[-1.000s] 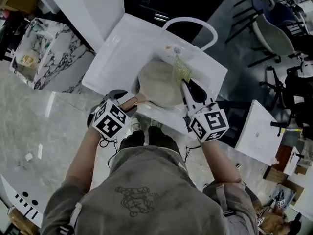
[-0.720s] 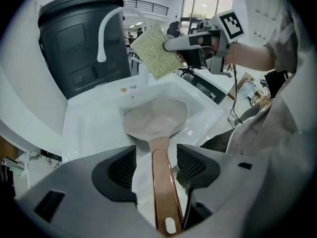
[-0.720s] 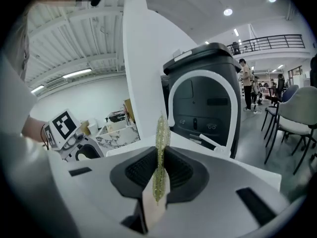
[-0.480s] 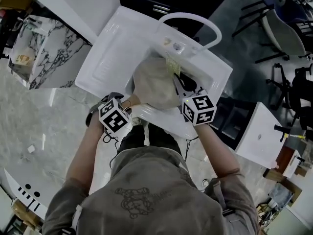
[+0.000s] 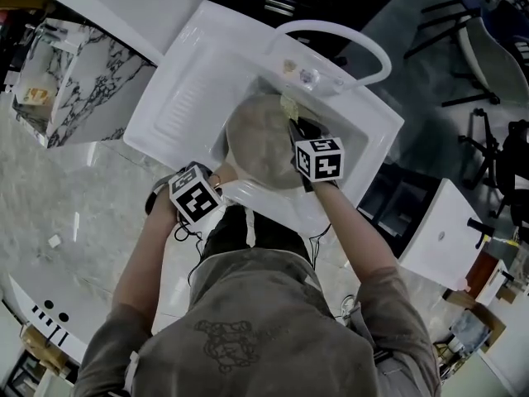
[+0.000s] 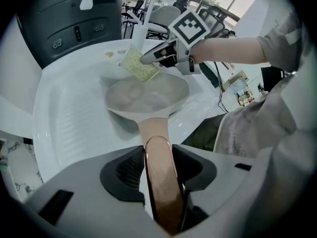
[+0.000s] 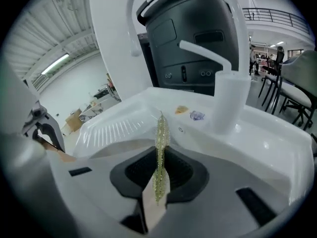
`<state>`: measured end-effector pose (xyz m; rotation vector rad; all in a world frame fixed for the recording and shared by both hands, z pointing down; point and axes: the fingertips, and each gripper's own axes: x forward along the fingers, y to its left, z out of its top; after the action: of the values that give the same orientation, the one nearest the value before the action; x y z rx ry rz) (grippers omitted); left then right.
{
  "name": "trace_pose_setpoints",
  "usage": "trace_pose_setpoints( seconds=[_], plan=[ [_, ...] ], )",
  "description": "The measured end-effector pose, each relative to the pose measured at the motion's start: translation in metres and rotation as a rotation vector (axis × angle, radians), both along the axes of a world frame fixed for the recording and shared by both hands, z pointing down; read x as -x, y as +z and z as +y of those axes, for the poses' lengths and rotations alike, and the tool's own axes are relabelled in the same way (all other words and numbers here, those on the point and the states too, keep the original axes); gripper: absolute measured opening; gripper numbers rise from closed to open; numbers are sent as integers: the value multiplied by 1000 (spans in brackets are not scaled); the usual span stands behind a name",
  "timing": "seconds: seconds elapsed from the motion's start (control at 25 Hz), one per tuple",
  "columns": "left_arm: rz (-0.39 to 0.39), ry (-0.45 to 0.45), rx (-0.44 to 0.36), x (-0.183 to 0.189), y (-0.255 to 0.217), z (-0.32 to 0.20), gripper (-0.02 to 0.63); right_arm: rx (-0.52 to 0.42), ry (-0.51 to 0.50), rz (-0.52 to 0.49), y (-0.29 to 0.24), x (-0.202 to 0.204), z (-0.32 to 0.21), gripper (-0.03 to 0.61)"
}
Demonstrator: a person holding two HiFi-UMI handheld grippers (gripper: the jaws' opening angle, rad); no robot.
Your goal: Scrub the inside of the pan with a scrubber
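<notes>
A pale grey pan (image 5: 260,143) lies in the white sink's basin, its copper-coloured handle (image 6: 158,182) pointing toward the person. My left gripper (image 5: 219,174) has just been closing its jaws. The handle lies between them, and the pads (image 6: 130,170) press its sides in the left gripper view. My right gripper (image 5: 295,124) is shut on a thin yellow-green scrubber (image 5: 288,106). It holds the scrubber on edge over the pan's far right rim. In the left gripper view the scrubber (image 6: 138,66) hangs at the rim; contact cannot be told. In the right gripper view the scrubber (image 7: 161,148) stands upright between the jaws.
The sink (image 5: 173,98) has a ribbed drainboard on its left and a curved white faucet (image 5: 364,44) at the back. Small scraps lie on the ledge by the faucet base (image 7: 230,100). A marble-patterned block (image 5: 58,73) stands left; chairs and a white unit stand right.
The right gripper has carried the scrubber from the sink's near edge out over the pan to its far rim. The left gripper has sunk a little at the pan handle.
</notes>
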<state>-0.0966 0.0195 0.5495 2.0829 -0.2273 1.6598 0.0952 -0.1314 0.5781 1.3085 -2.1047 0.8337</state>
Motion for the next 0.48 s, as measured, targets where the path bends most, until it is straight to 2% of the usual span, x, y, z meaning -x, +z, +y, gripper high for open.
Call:
trace_pose_setpoints(
  seconds=[0.32, 0.48],
  plan=[
    [7, -32, 17, 3, -1, 0, 178, 86, 39, 129, 56, -2, -16, 60],
    [15, -37, 19, 0, 0, 0, 176, 142, 23, 145, 82, 4, -18, 58]
  ],
)
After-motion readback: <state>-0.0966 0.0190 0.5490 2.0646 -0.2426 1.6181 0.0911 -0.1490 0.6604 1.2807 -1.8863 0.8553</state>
